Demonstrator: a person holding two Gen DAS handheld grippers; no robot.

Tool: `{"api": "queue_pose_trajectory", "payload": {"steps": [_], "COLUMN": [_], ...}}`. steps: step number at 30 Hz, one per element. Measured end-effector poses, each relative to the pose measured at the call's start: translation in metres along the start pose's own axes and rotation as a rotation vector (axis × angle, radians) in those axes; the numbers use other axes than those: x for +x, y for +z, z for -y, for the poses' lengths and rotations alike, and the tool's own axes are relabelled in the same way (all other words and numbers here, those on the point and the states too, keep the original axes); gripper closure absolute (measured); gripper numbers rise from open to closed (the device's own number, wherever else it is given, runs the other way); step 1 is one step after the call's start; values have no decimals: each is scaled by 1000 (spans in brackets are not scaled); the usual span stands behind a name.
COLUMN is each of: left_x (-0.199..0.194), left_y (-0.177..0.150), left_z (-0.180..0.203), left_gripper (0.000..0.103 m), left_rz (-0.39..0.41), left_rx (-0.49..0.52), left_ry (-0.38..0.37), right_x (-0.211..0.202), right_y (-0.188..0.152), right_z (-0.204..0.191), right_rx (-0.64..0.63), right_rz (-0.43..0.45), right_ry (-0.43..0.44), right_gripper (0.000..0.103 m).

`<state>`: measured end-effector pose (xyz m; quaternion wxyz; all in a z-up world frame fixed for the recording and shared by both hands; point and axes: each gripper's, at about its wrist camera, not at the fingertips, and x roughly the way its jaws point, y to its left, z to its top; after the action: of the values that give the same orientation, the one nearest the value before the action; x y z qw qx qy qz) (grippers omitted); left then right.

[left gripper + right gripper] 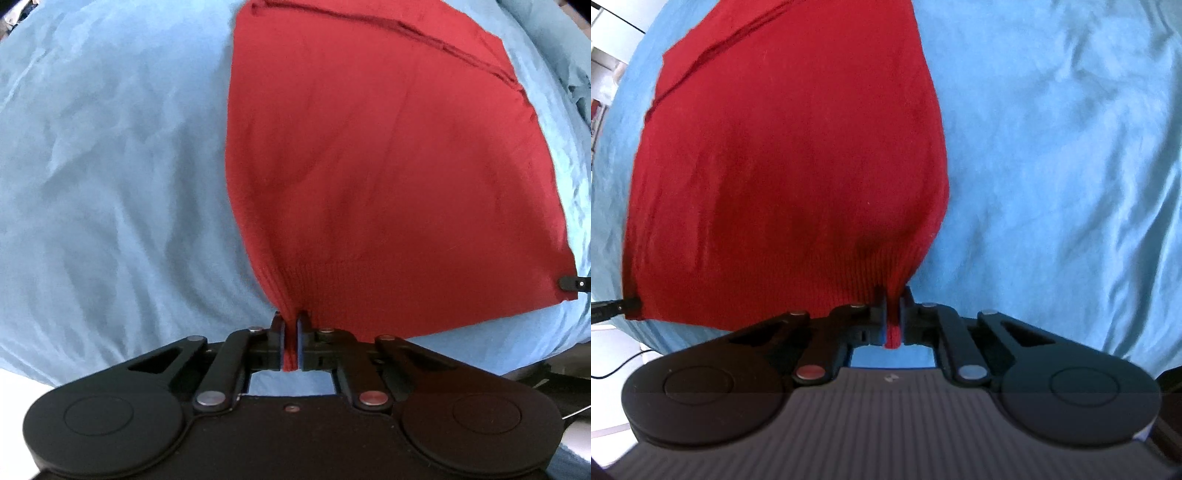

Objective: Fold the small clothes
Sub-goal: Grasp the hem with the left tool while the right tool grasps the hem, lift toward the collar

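A red knit sweater [388, 166] lies spread on a light blue sheet [110, 184]. My left gripper [291, 317] is shut on the near left corner of its ribbed hem, with red fabric pinched between the pads. In the right wrist view the same red sweater [790, 166] fills the left half, and my right gripper [894, 293] is shut on the hem's near right corner. Each view shows the other gripper's black tip at the opposite hem corner: the right gripper's tip [570, 283] and the left gripper's tip [613, 308].
The blue sheet [1052, 166] covers the whole surface, with soft wrinkles. Its near edge drops off just behind the grippers. A rumpled fold of blue cloth [580, 96] lies at the far right. A dark cable [617, 365] runs over the pale floor at lower left.
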<state>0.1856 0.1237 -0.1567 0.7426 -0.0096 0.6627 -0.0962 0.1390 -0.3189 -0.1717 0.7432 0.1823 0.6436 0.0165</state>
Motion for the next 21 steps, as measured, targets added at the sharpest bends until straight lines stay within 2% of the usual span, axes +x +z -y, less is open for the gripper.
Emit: {"api": "queue_pose_trajectory", "payload": {"steps": [6,10,13,17,21], "left_x": [-46,-88,-111,-133,-127], "left_y": [30,63,90,135,188], "left_z": [-22,-31,-34,-38,-49], "left_gripper": [98,98,98,98,98], "left_rz": [36,103,159,238,310], "left_rx": [-46,-101,-106,-79,-129], "left_ry": [-55,-97,-115,-121,-117], "right_x": [-39,-74,-98,-129,-146], "right_y": [19,45,69,121,178], "right_z": [0,-1,-8,-22,-37], "right_rx": [-8,27,48,43,-8], "right_rz": [23,60,100,170,267], "right_ry": [48,94,128,191,201], "right_gripper": [82,82,82,82,83]}}
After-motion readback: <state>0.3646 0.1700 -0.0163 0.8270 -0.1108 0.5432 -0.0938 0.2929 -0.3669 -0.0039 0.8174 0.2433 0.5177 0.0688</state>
